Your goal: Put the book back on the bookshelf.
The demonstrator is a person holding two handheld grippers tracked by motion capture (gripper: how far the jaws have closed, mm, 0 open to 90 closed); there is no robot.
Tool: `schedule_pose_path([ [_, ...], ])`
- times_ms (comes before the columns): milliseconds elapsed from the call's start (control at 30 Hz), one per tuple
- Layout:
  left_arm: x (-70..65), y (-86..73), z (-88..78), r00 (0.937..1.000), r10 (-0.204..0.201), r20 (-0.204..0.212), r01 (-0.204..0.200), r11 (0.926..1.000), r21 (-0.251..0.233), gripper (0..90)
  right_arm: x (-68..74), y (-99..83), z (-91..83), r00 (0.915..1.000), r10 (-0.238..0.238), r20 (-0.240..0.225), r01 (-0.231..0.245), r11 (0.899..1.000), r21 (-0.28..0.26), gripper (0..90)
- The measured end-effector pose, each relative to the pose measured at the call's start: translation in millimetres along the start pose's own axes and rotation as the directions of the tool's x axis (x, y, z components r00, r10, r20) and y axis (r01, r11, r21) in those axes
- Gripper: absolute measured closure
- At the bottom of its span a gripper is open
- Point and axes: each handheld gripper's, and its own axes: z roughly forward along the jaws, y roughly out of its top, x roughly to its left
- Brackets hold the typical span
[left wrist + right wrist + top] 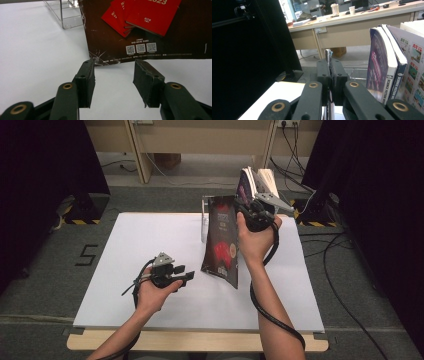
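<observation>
Plainly, the right tool was clamped on the top edge of the dark booklet, holding it upright on the white surface beside the standing books. The left tool stood open and empty just below its lower edge. Pinched so narrowly, the booklet could probably swing or slip before the left tool caught it.

Glossy dark paper booklet, clear acrylic rack, matt white tabletop

Count: one thin dark-brown booklet with red squares printed on its cover, one clear acrylic rack, three upright books with glossy covers at the table's far edge, two black two-jaw grippers, left and right.
</observation>
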Motion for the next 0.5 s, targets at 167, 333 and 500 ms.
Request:
schedule_pose_path([
  [167,-1.4,5.7,2.5,1.0000,0.003,0.002,-0.003,1.0000,-0.006,50.5,-0.1,1.8,1.8,1.0000,0.001,0.005,-0.001,1.000,-0.007,87.5],
  [333,-2.3,9.1,7.5,1.0000,0.004,0.005,-0.004,1.0000,-0.007,50.4,-1.8,2.2,3.5,1.0000,0.005,0.007,-0.005,1.000,0.000,87.4],
  [500,-3.9,15.6,9.3,1.0000,-0.002,0.008,0.002,0.9998,-0.020,50.0,-1.5,3.2,3.8,0.9999,0.000,0.010,0.000,1.000,-0.016,87.5],
])
